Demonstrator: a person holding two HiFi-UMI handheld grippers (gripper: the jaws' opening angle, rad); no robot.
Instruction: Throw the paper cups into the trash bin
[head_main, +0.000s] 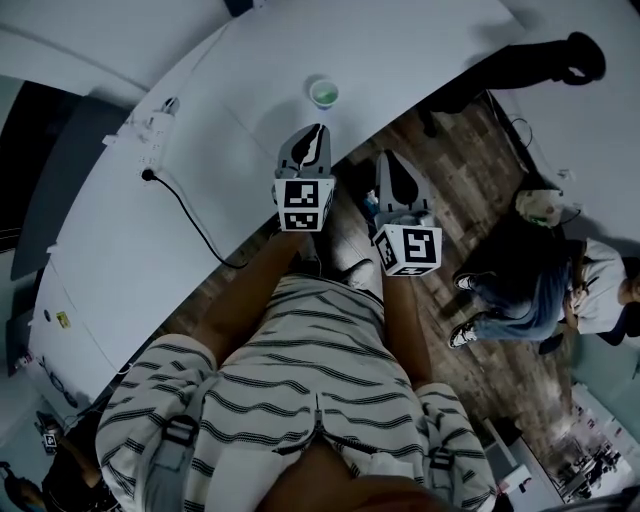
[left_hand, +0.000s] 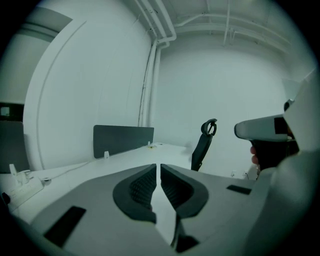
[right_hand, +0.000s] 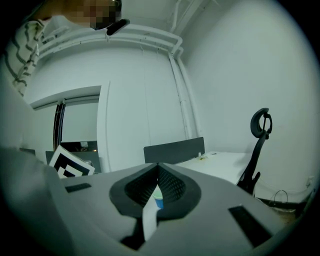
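Striped shirt (head_main: 300, 370): the wearer's, nearest the head camera.
Left gripper (head_main: 314, 137) (left_hand: 159, 169): held over the tabletop (head_main: 250, 120) edge; fingers pressed almost together, only a thin slit, nothing in it.
Right gripper (head_main: 388, 162) (right_hand: 158, 167): beside the left, over the wood floor (head_main: 470, 140); fingertips meet. A small blue item (right_hand: 158, 202) with a pale rim shows in the gap below them; whether it is pinched cannot be told.
Power strip (head_main: 152, 135): left on the tabletop, black cable (head_main: 190, 215) trailing.
Paper cup (head_main: 323, 93): upright on the tabletop, beyond the left gripper, apart from both.
Black chair (head_main: 520, 62): far right.
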